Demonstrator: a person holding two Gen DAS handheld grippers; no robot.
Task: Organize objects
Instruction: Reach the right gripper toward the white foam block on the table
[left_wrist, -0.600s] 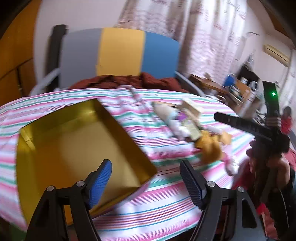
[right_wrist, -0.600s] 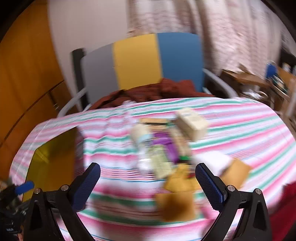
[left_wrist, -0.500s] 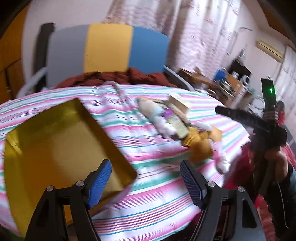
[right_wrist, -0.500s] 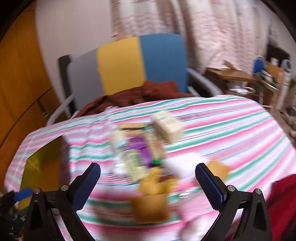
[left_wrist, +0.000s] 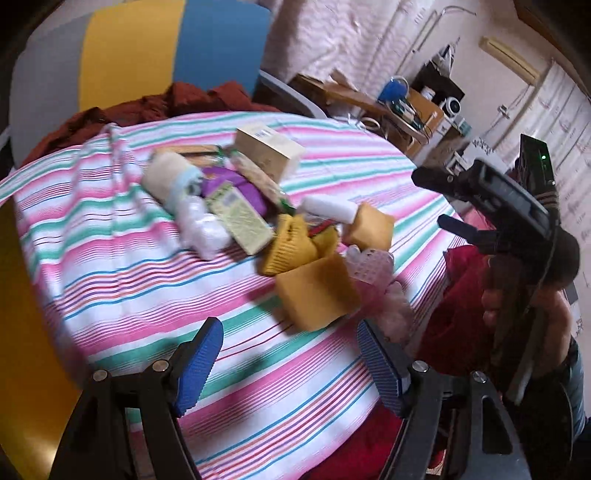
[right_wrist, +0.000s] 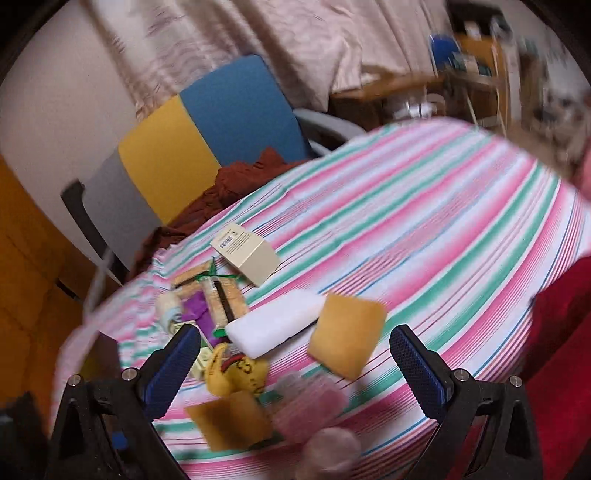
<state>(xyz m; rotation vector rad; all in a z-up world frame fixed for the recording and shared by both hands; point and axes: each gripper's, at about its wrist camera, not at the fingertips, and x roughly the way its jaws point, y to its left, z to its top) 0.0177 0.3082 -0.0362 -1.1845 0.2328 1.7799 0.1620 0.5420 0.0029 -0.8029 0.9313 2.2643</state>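
Note:
A pile of small items lies on the striped tablecloth (left_wrist: 122, 266). It holds a cream box (left_wrist: 269, 151), a green-label carton (left_wrist: 240, 218), a purple packet (left_wrist: 236, 188), a white foam block (left_wrist: 328, 208), a yellow cloth (left_wrist: 291, 240) and two yellow sponges. My left gripper (left_wrist: 291, 365) is open just short of the nearer sponge (left_wrist: 314, 291), with nothing between its fingers. My right gripper (right_wrist: 295, 369) is open low over the pile's near side, with the other sponge (right_wrist: 347, 332) and the foam block (right_wrist: 273, 325) between its fingers' lines. A hand (left_wrist: 495, 295) holds it at the table's right.
The gold tin (left_wrist: 14, 295) shows only as a strip at the left edge. A grey, yellow and blue chair (right_wrist: 207, 125) with a brown cloth (right_wrist: 240, 177) stands behind the table. A pink brush (left_wrist: 369, 266) lies near the table's edge. Red fabric (right_wrist: 554, 332) is at the right.
The left wrist view has swung right, off the gold tin and toward the pile. The right gripper has tilted and come closer to the pile. Both stay open.

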